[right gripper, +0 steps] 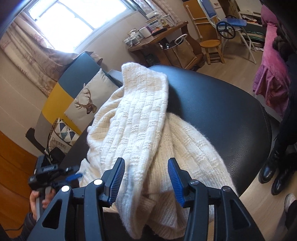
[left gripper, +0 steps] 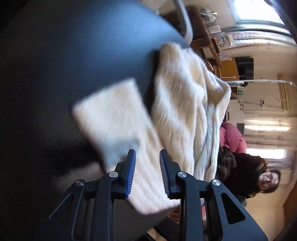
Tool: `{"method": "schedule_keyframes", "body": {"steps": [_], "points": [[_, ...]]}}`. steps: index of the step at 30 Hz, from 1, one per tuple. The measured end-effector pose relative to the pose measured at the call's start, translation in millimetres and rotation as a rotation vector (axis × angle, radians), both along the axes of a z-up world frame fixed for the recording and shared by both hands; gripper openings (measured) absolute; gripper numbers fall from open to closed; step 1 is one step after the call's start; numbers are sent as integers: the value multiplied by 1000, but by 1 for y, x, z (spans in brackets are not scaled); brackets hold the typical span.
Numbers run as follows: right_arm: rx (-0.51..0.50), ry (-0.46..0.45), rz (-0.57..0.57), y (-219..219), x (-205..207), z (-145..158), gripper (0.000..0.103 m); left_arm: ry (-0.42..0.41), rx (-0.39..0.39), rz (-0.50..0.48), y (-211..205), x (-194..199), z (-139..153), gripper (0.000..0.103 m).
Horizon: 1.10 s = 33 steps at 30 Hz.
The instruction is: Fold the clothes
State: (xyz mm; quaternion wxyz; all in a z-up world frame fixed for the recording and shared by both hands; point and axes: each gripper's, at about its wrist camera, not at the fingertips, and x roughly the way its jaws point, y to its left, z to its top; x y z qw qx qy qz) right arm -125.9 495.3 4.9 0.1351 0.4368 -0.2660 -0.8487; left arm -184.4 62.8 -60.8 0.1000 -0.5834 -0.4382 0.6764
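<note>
Fingers of the left gripper (left gripper: 146,172) and right gripper (right gripper: 146,180) are parted, gripping nothing. Cream knit sweater (right gripper: 141,129) is heaped on the black desk (right gripper: 222,103); its sleeve (left gripper: 118,118) should be smoothed flat before folding.

Sunlit window (right gripper: 74,16), wooden desk (right gripper: 163,39)

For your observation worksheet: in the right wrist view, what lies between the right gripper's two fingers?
In the right wrist view, the right gripper has the cream knitted sweater between its open fingers.

Cream basket-weave sweater (right gripper: 141,118), black table (right gripper: 222,103)
</note>
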Motion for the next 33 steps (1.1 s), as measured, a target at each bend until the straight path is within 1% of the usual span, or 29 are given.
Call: {"method": "schedule_keyframes", "body": {"steps": [1,4,5,7,10,11,12,13,14,15,16,18,19,20,21,22,23,24,27,28,29,30,31,33], "points": [[-4,-3,-8,1,0,-2,49,-20,15,0,2,8,-4,33],[-6,-10,-30,3,2,-6,49,-78,55,-3,12,33,-16,33],[-4,-6,-28,3,3,-5,49,-85,58,12,12,41,-15,33],[-1,2,-25,4,7,-3,49,-82,51,59,6,62,-9,33],[0,13,-31,7,9,1,49,-41,-8,103,0,89,8,34],[0,18,-36,8,10,2,49,-34,-11,115,-3,98,11,34],[0,22,-41,9,11,3,49,-36,5,123,-4,104,9,36],[0,27,-46,10,12,4,49,-42,18,120,-5,105,7,44],[-3,30,-50,10,12,4,49,-56,33,126,-4,102,0,47],[-6,33,-53,10,13,4,49,-71,49,132,-4,99,-7,47],[-7,31,-53,9,13,4,49,-77,80,131,-1,93,-14,47],[-7,34,-43,5,15,6,49,-68,114,152,6,84,-18,48],[-5,35,-37,3,16,8,49,-57,117,135,12,78,-17,50],[-5,40,-24,1,18,10,49,-52,104,113,12,80,-13,51],[-7,47,-2,-2,19,13,49,-56,99,121,17,75,-12,53],[-8,55,20,-5,20,15,49,-49,111,134,22,69,-11,69],[6,61,45,-9,21,18,49,-40,124,148,28,63,-10,78],[22,63,59,-13,21,20,49,-37,126,159,31,59,-9,84],[27,43,59,-16,19,21,49,-47,89,200,37,52,-6,84],[27,38,55,-16,18,21,49,-38,63,204,39,50,-3,67],[23,36,48,-15,19,21,49,-30,36,190,43,47,-3,37],[20,34,41,-14,19,20,49,-39,16,175,43,46,-7,6],[16,33,34,-13,19,20,49,-50,-4,159,43,44,-12,5],[19,29,27,-13,20,20,49,-35,-7,166,36,46,-15,4]]}}
